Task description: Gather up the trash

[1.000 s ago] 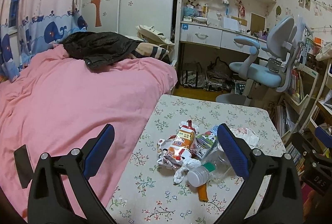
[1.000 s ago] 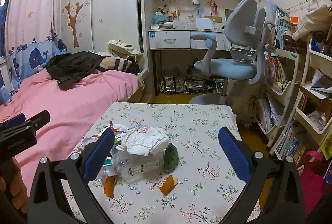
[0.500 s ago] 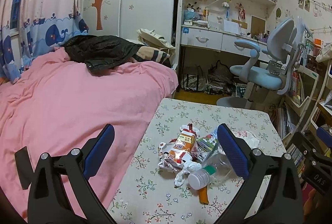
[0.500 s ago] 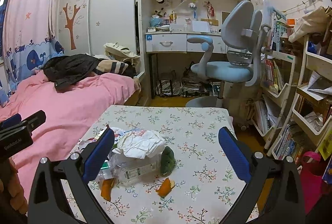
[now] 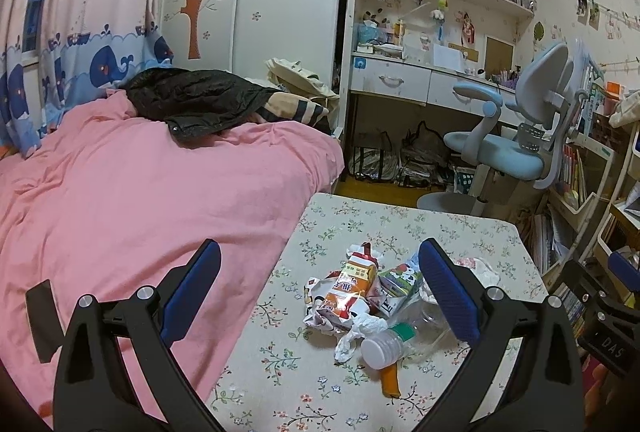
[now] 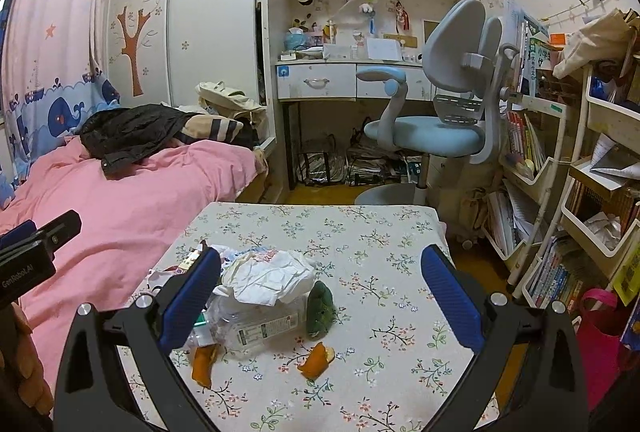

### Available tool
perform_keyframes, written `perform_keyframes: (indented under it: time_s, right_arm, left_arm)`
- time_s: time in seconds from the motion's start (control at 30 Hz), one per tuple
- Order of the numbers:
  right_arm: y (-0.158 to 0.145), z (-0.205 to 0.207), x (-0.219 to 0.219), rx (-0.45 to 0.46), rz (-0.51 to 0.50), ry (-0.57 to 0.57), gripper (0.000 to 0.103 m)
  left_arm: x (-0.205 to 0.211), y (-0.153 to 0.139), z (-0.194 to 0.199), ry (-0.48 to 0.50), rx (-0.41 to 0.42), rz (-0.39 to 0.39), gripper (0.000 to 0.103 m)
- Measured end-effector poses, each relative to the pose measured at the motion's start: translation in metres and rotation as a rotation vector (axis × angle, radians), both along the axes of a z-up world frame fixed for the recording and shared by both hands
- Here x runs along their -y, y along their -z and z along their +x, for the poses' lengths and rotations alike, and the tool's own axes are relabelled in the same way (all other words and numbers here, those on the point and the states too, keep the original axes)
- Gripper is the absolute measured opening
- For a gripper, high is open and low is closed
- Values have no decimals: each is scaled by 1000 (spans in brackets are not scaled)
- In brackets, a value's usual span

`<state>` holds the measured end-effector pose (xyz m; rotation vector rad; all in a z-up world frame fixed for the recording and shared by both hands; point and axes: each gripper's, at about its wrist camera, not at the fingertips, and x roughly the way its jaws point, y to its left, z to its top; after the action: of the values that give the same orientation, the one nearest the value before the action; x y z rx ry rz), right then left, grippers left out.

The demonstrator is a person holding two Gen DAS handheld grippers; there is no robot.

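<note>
A heap of trash lies on the floral table. It holds an orange snack wrapper, a small carton, a clear plastic bottle, crumpled white paper, a green scrap and orange peels. My left gripper hangs open above the table's left edge, its right finger over the bottle. My right gripper is open too, held above the heap with the paper and green scrap between its fingers.
A pink bed borders the table on the left, with a black jacket on it. Beyond the table stand a blue-grey desk chair and a desk with drawers. Crowded bookshelves line the right side.
Both views have pulled back and risen slightly, so the trash heap sits a little lower and further off. Both grippers stay open; nothing on the table has moved.
</note>
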<state>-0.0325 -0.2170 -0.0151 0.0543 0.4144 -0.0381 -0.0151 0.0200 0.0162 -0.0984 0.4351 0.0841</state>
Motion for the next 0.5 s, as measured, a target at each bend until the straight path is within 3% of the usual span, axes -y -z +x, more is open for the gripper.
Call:
perform_keyframes:
  time_s: [0.5]
  right_arm:
    - [1, 1, -1, -2, 0, -3, 97]
  left_arm:
    - [-1, 2, 0, 0, -2, -6, 96]
